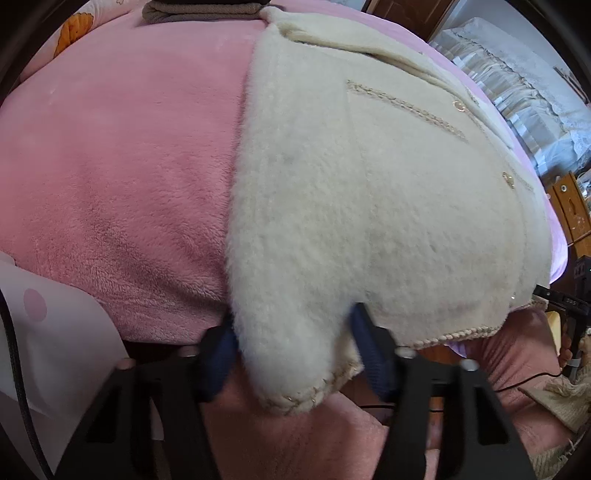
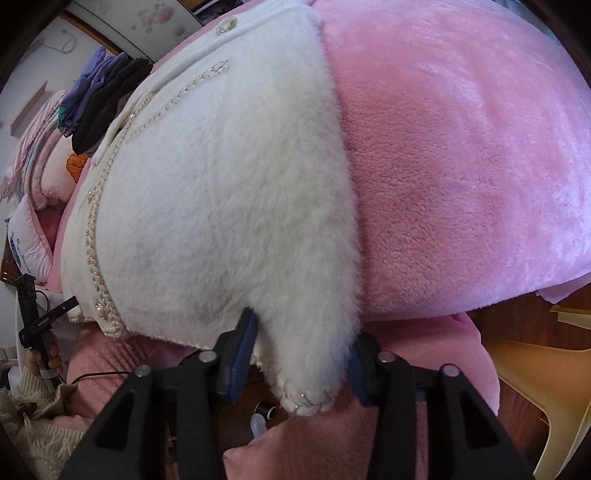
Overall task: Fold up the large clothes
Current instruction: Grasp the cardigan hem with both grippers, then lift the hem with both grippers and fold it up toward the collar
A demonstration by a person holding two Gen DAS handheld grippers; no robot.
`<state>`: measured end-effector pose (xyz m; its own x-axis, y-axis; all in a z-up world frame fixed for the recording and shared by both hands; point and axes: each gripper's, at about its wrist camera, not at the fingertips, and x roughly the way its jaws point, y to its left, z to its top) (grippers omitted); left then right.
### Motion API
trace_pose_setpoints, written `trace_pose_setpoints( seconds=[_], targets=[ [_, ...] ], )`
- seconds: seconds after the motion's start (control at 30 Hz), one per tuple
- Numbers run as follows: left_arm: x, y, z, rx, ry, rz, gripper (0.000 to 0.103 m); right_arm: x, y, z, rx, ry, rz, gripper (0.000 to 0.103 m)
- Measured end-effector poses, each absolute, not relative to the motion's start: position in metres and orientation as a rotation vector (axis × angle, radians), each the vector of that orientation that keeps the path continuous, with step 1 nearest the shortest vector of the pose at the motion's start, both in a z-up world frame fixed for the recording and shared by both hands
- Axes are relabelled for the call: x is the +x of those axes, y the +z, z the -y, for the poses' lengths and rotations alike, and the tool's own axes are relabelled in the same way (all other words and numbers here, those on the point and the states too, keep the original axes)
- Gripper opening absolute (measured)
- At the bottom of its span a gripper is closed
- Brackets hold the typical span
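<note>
A cream fluffy jacket [image 1: 351, 192] with braided trim and gold buttons lies spread on a pink fleece blanket [image 1: 110, 166]. My left gripper [image 1: 291, 354] has its blue pads either side of the jacket's left sleeve cuff, which hangs over the bed's near edge. In the right wrist view the same jacket [image 2: 207, 206] lies on the blanket [image 2: 461, 166]. My right gripper [image 2: 303, 365] holds the right sleeve cuff between its blue pads. Both sleeves fill the gap between the jaws.
Folded dark and purple clothes [image 2: 103, 96] and pillows [image 2: 40, 184] lie at the far end of the bed. A brown folded garment [image 1: 199, 11] sits at the blanket's far edge. A wooden cabinet [image 1: 569, 210] and white lace bedding [image 1: 517, 96] stand to the right. A tan sheet [image 2: 546, 376] lies on the floor.
</note>
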<state>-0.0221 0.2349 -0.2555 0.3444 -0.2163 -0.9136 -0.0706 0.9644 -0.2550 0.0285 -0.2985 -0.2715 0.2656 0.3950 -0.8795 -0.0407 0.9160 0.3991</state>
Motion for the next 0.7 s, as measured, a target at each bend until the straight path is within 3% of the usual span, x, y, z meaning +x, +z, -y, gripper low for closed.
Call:
trace_pose_setpoints(
  seconds=[0.03,0.17,0.5,0.6,0.7],
  targets=[
    [-0.024,-0.255,-0.236,-0.276,-0.104,-1.224,0.033,0.028,-0.270,0.298,0.322,0.306,-1.272,0.030],
    [-0.026,-0.252,-0.234,-0.275,-0.109,-1.225,0.029,0.025,-0.264,0.298,0.307,0.324,-1.269,0.021],
    [-0.028,-0.261,-0.239,-0.315,-0.126,-1.247,0.038,0.030,-0.266,0.290,0.302,0.325,-1.292,0.022],
    [-0.026,-0.261,-0.235,-0.305,-0.120,-1.251,0.016,0.028,-0.261,0.280,0.230,0.305,-1.281,0.017],
    [-0.028,-0.255,-0.232,-0.276,-0.104,-1.246,0.010,0.023,-0.248,0.266,0.117,0.281,-1.243,0.010]
  ],
)
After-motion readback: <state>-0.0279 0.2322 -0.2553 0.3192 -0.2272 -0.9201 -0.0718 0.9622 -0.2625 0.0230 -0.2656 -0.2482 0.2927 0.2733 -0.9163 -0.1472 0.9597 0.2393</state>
